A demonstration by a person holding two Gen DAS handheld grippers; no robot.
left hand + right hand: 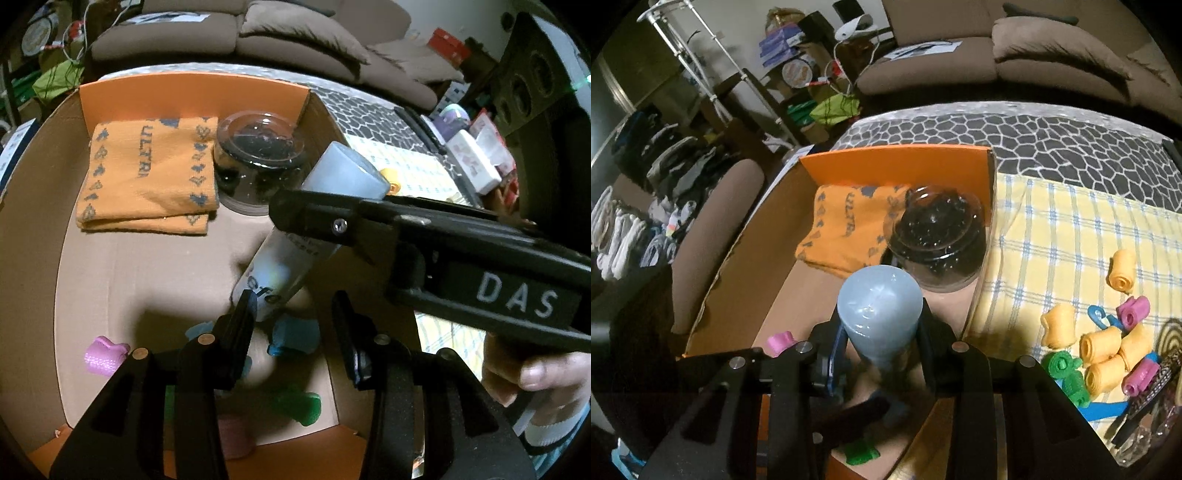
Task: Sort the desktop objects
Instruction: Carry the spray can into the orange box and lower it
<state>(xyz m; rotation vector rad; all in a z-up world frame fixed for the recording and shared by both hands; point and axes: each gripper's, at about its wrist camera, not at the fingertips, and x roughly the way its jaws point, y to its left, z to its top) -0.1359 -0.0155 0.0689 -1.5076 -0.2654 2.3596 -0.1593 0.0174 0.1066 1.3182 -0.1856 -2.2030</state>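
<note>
A cluttered living room with a brown fabric sofa (295, 33) is being shown behind a table draped in a grey honeycomb-patterned cloth (373, 110), on which an open cardboard box with an orange inner wall (192, 96) is standing.

In the left wrist view, a pale blue plastic bottle with a flat cap (295, 240) is being held over the box floor, clamped across its upper body by the right gripper (314, 218), which is coming in from the right. The bottle's long axis is running from the cap at far right down to its base at near left, and that base is being met just beside the left gripper (295, 314), whose jaws are standing a little apart with the bottle's lower end near the left finger; whether it is being touched cannot be told. A folded orange knitted cloth (147, 177) and a clear domed plastic container (258, 162) are lying against the far wall, so open floor is being left in the middle and at the left. Small coloured rolls, among them a pink roll (103, 356), are lying at the near end.

In the right wrist view, the bottle (879, 317) is being seen cap-on, gripped firmly between the two fingers of the right gripper (882, 339). The box's right wall is running just beside it, and beyond it a yellow checked cloth (1052, 236) bearing more yellow fabric rolls (1100, 343) is lying. The right hand is judged nearer, and lowering towards the bare floor looks unobstructed.
</note>
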